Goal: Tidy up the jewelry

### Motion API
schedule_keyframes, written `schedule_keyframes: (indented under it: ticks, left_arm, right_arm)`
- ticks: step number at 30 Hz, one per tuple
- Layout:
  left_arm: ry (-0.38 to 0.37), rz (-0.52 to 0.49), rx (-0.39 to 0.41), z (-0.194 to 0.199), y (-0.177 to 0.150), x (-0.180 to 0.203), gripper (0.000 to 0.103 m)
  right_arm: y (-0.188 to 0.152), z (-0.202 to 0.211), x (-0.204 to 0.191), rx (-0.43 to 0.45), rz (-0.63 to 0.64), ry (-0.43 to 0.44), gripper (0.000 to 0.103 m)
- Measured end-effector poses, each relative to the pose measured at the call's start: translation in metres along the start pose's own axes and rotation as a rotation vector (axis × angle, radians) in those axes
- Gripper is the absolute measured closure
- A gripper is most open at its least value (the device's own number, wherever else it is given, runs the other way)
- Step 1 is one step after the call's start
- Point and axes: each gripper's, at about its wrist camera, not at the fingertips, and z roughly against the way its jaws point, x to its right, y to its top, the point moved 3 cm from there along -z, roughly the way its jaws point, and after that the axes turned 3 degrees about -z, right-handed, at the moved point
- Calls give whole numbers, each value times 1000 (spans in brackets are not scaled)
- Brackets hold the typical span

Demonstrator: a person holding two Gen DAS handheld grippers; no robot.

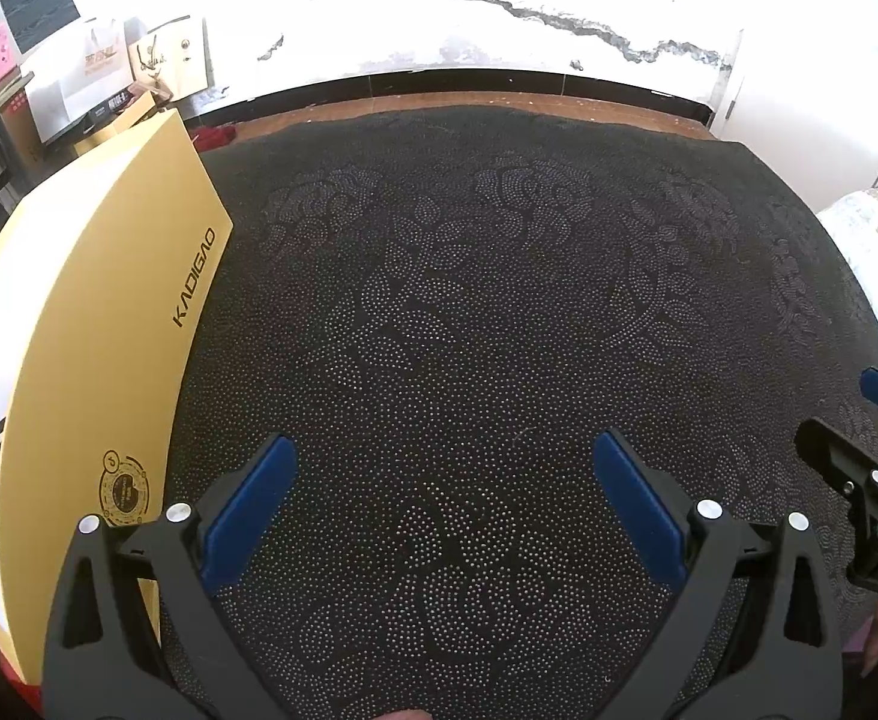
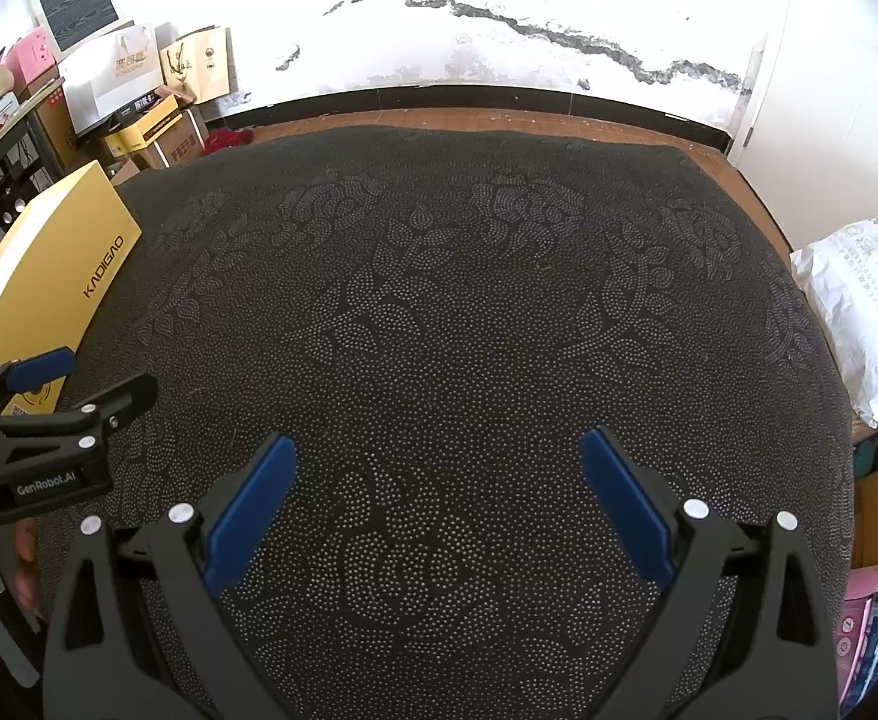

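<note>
Since both hand-held grippers, left (image 1: 445, 462) and right (image 2: 439, 459), hang wide open and empty, careless swinging could knock that yellow box (image 1: 108, 324) off the worktop (image 1: 499, 300).

Matt dotted black cloth (image 1: 469, 300); smooth yellow cardboard box (image 1: 108, 312)

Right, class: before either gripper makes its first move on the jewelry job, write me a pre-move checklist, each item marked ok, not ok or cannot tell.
1. Left gripper open, holding nothing: ok.
2. Right gripper open, holding nothing: ok.
3. Jewelry visible on the black dotted floral-pattern cloth: not ok, none in either view.
4. Flat yellow KADIGAO cardboard box located, at the cloth's left edge: ok.
5. Box lid open: not ok, it looks shut.
6. Jewelry inside the box: cannot tell.
</note>
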Motion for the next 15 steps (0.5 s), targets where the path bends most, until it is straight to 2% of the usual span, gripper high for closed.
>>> schedule_keyframes:
  ticks: [15]
  left_arm:
    - [0,2,2,1,-1,-1,6]
  right_arm:
    - [1,1,0,4,2,-1,10]
